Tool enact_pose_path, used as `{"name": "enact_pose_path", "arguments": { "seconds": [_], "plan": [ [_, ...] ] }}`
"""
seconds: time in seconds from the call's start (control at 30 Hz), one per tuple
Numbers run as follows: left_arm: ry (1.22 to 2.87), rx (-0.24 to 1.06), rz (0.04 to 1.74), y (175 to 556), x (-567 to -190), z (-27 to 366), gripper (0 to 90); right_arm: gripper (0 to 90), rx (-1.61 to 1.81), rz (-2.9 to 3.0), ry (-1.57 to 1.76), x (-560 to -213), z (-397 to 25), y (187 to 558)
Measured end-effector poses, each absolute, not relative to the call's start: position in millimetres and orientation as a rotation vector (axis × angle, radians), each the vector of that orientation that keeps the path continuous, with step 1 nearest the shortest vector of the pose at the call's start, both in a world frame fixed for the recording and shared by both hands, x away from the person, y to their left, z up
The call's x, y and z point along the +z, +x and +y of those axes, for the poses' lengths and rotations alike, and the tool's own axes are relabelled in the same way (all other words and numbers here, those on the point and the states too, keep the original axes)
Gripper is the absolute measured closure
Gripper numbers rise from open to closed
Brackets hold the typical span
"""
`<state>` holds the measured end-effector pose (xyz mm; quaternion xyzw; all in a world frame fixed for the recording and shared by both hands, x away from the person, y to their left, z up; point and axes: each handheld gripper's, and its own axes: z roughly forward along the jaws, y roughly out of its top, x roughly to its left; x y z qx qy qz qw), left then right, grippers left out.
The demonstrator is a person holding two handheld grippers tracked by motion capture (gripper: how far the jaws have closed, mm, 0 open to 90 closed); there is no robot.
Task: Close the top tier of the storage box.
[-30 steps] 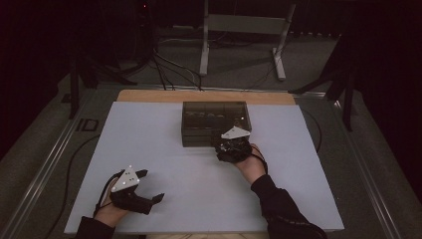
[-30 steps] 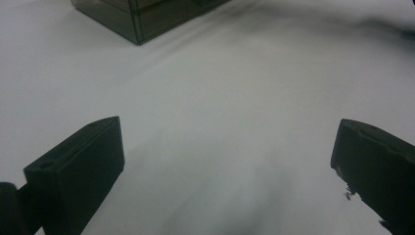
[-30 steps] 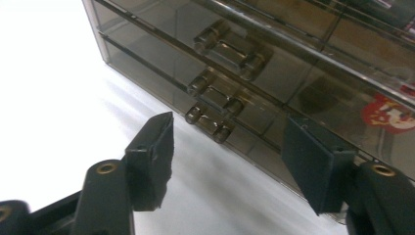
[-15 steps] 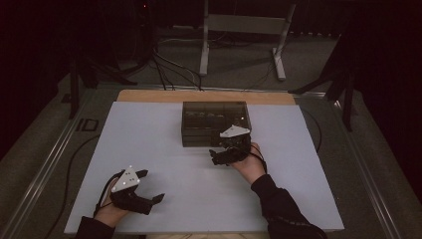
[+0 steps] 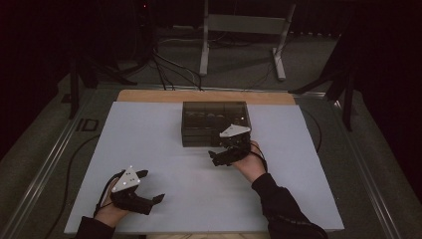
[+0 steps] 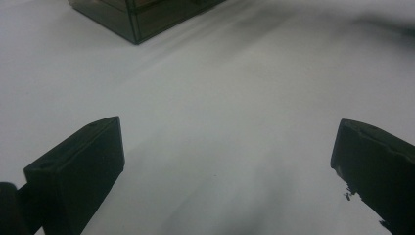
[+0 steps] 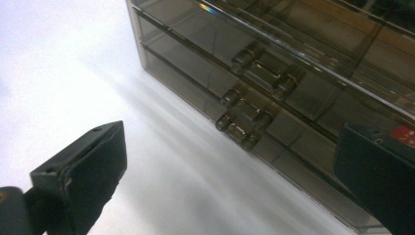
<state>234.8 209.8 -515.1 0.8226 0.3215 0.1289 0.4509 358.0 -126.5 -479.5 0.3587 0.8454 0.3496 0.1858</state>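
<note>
Three closed drawers, each with a small bar handle (image 7: 244,131), make the front of the smoky transparent drawer box (image 5: 215,118), which stands on the white mat (image 5: 149,149) at the far middle of the counter (image 5: 204,96). The right tool (image 5: 225,153) is just in front of this box, near its right part, with its jaws wide apart and holding nothing. The left tool (image 5: 143,188) rests well apart at the near left of the mat, also wide open and empty.
</note>
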Motion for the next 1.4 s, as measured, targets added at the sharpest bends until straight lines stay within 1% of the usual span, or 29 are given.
{"name": "enact_pose_path", "arguments": {
  "seconds": [0.8, 1.4],
  "plan": [
    [2.031, 0.318, 0.793, 234, -515, 210, 0.1, 0.3, 1.057, 2.424, 0.958, -470, -134, 352],
    [2.031, 0.316, 0.792, 234, -515, 210, 0.1, 0.2, 1.152, 2.447, 0.878, -478, -147, 334]
  ]
}}
